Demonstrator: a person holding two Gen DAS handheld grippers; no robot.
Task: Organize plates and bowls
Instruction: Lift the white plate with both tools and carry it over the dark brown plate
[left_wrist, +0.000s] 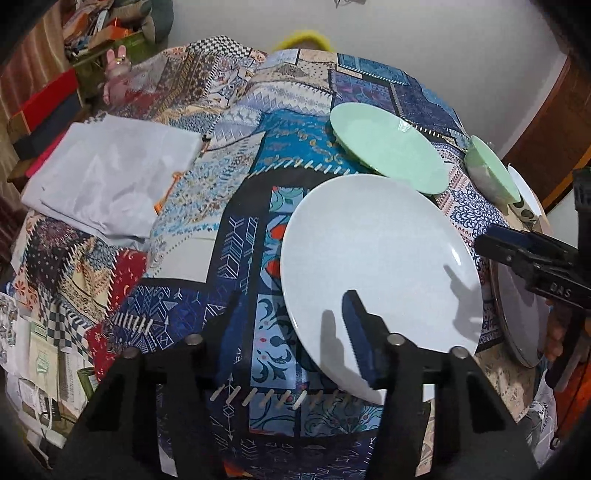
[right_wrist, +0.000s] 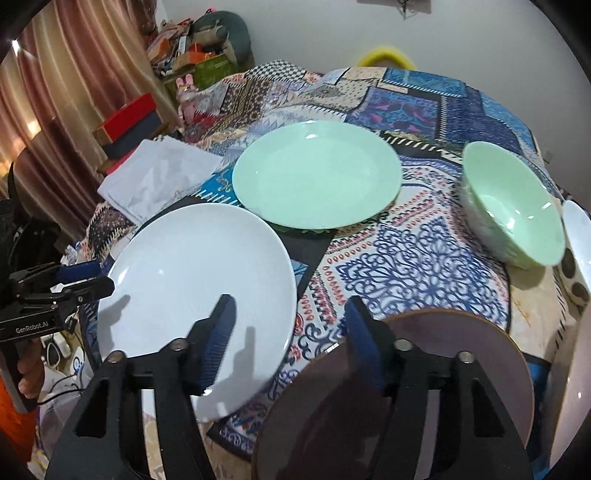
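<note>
Evidently left claw: jaws spread, empty, one finger over white plate
right claw: wide open, empty, over pink plate rim, likely to stack

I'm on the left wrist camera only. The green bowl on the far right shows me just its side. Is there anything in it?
Observer: No. The right wrist view looks down into the pale green round bowl, and its inside is bare.
Operator: What's the thing poking out behind it?
Observer: A white bowl with dark spots on its outside. The frame edge cuts it off.
Operator: Is the right gripper holding anything?
Observer: No. The right gripper is open, with nothing gripped between its jaws.
</note>
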